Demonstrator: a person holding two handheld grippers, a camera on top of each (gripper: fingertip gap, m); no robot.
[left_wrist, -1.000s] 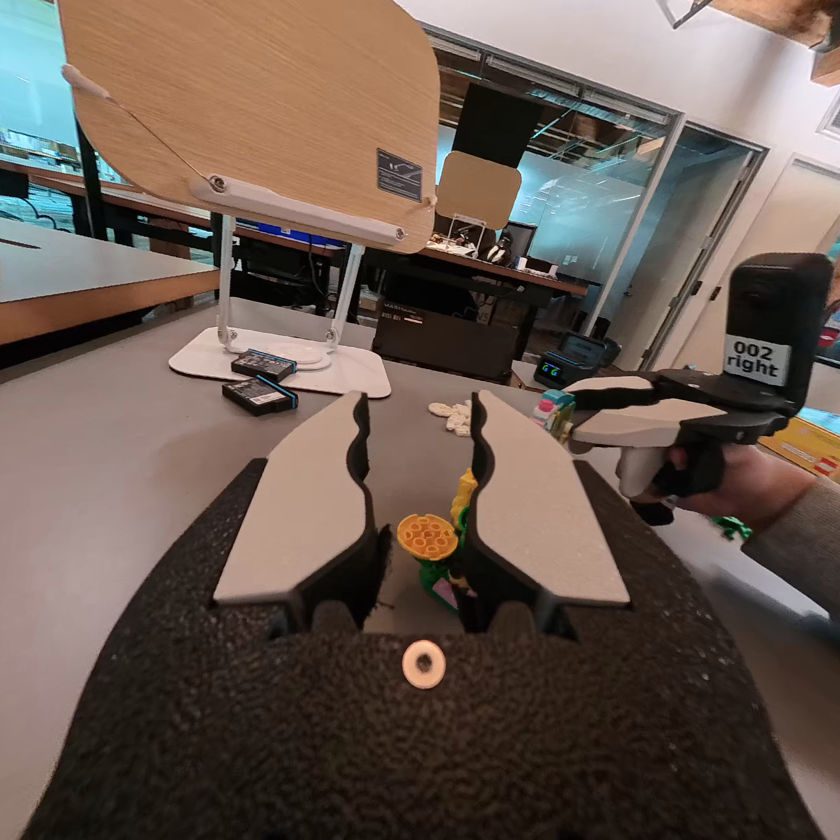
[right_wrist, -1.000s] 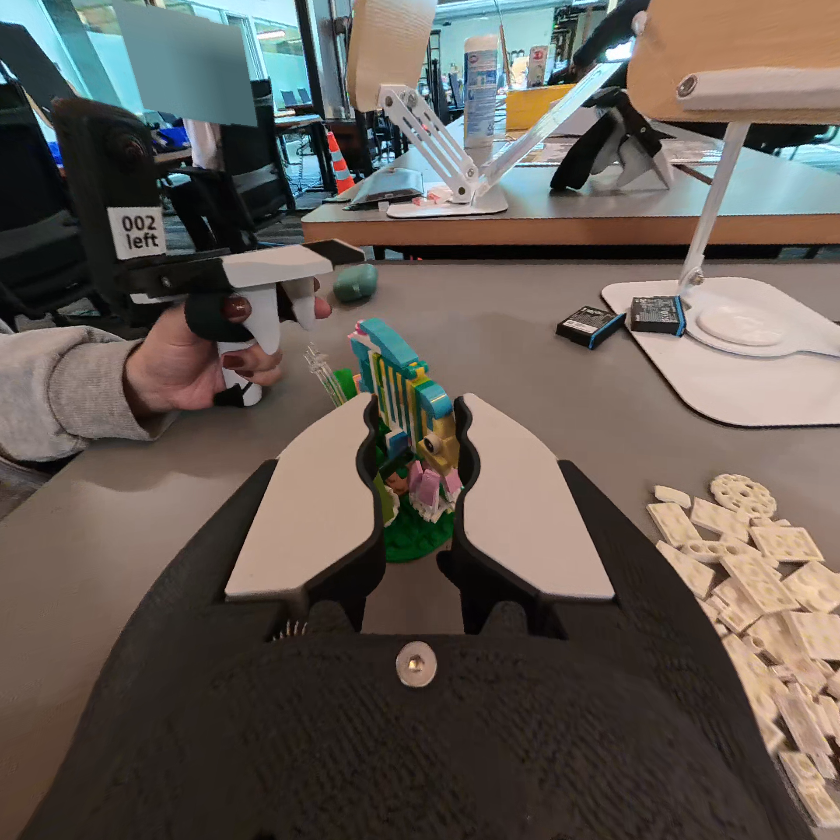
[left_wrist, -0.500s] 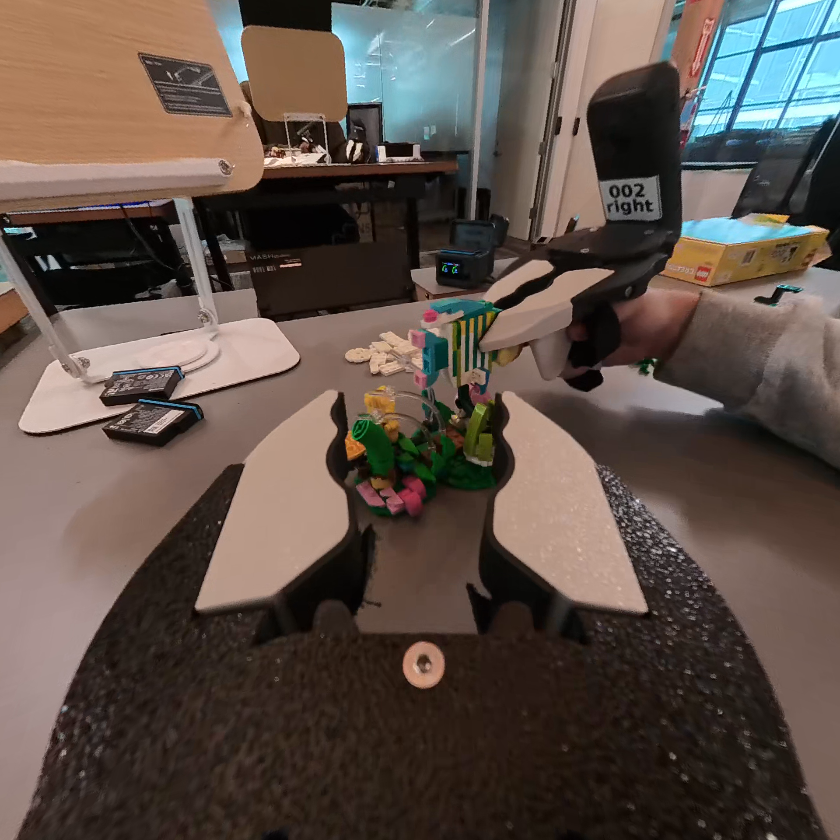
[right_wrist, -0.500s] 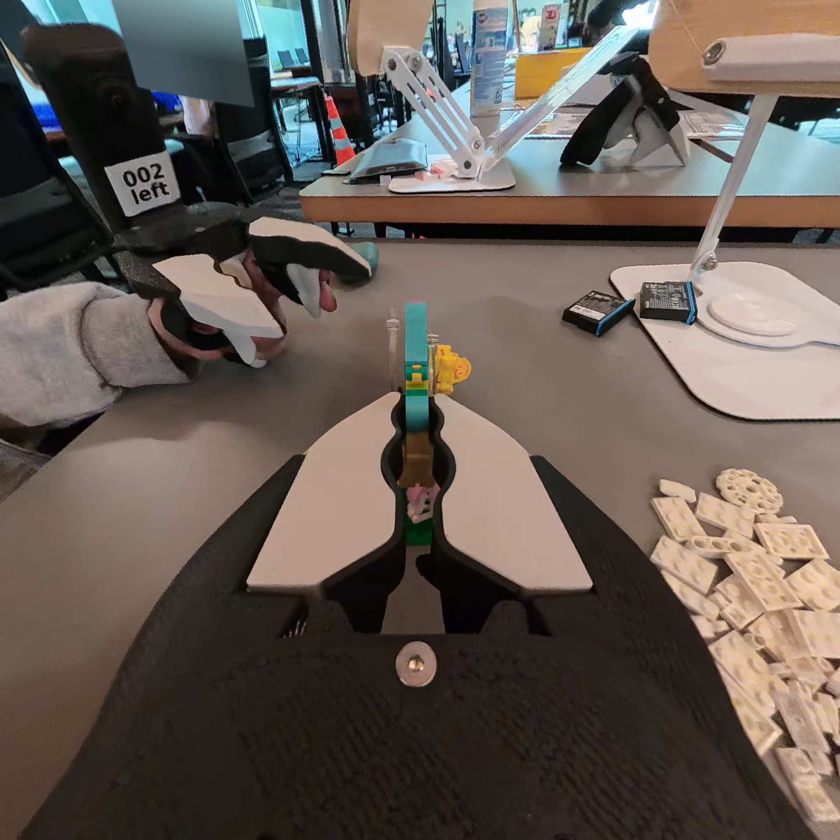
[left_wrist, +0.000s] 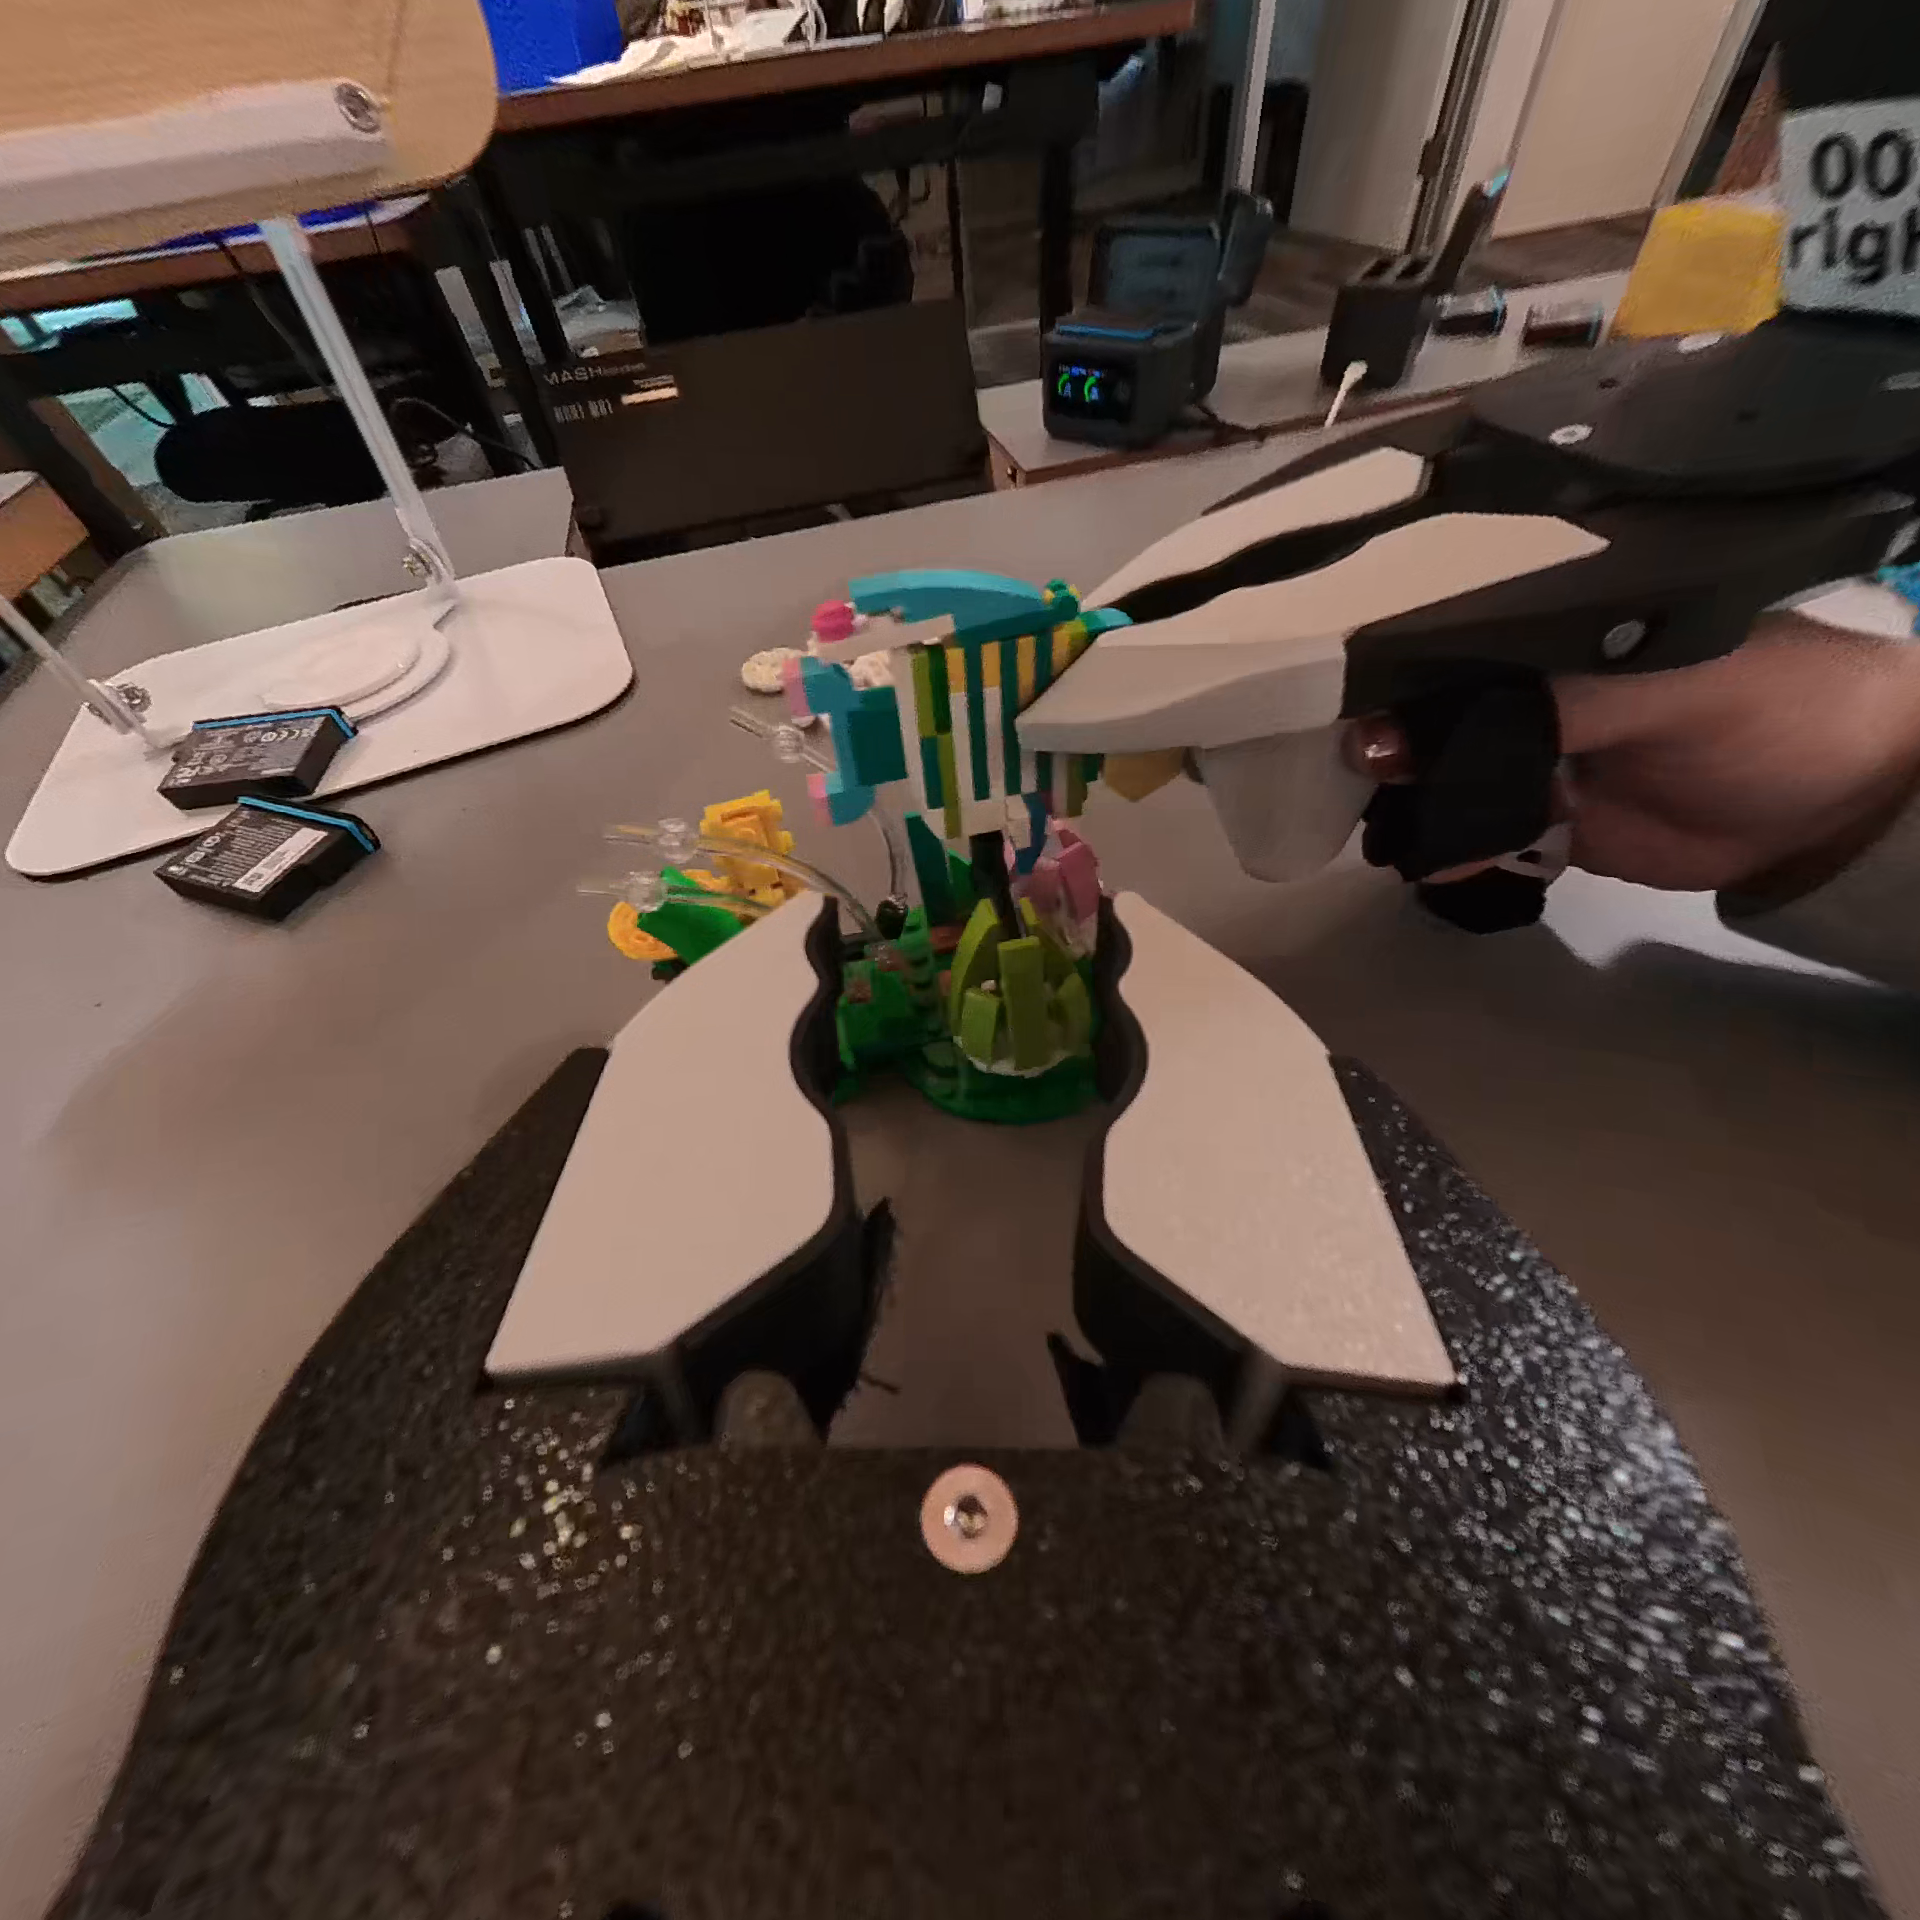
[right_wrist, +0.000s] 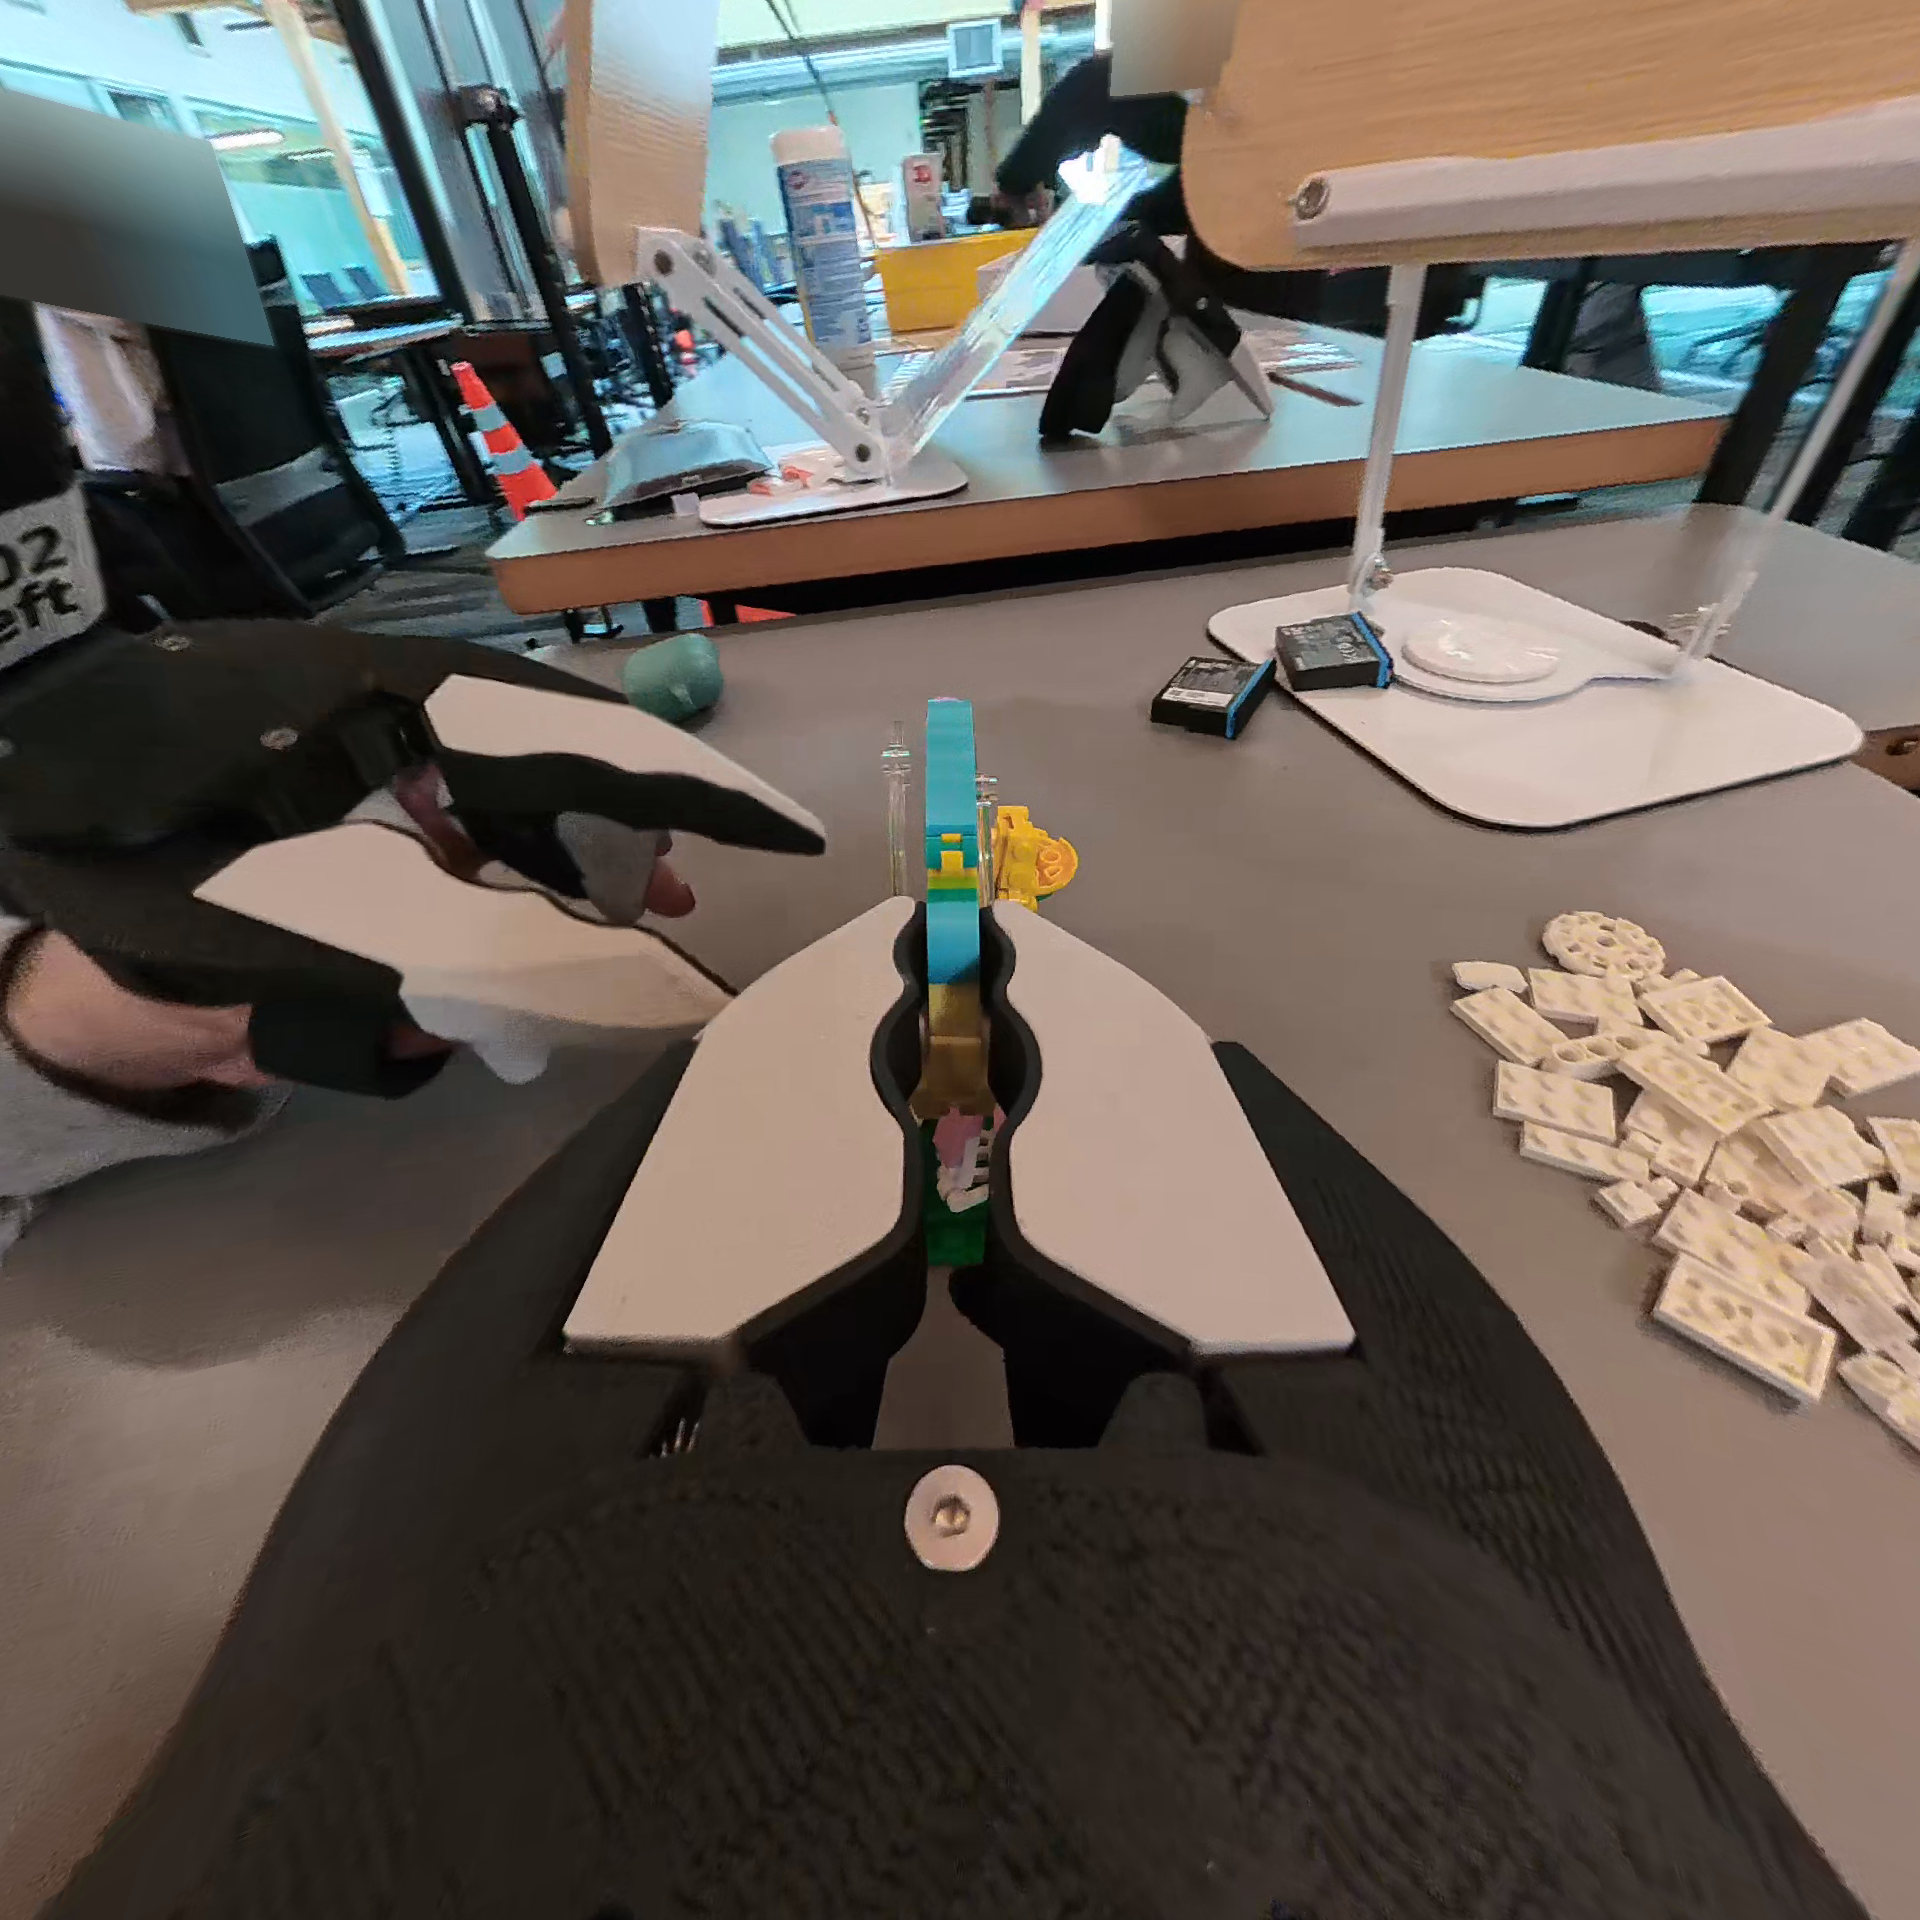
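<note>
1. At 12 o'clock of the right gripper (right_wrist: 951, 914): striped brick fish (right_wrist: 952, 831) seen edge-on, both pads clamped on it.
2. Left view only: fish's striped flank (left_wrist: 956, 727), green plant base (left_wrist: 966, 1023) between the left gripper (left_wrist: 966, 914)'s fingers; contact can't be told.
3. Right view only: white brick pile (right_wrist: 1704, 1122) at 3 o'clock.

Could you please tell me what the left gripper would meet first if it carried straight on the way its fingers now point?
The left gripper already straddles the green brick plant base; going straight on, it would probably run into the lime leaves and black post there, then the striped fish above, which the right gripper clamps.
</note>
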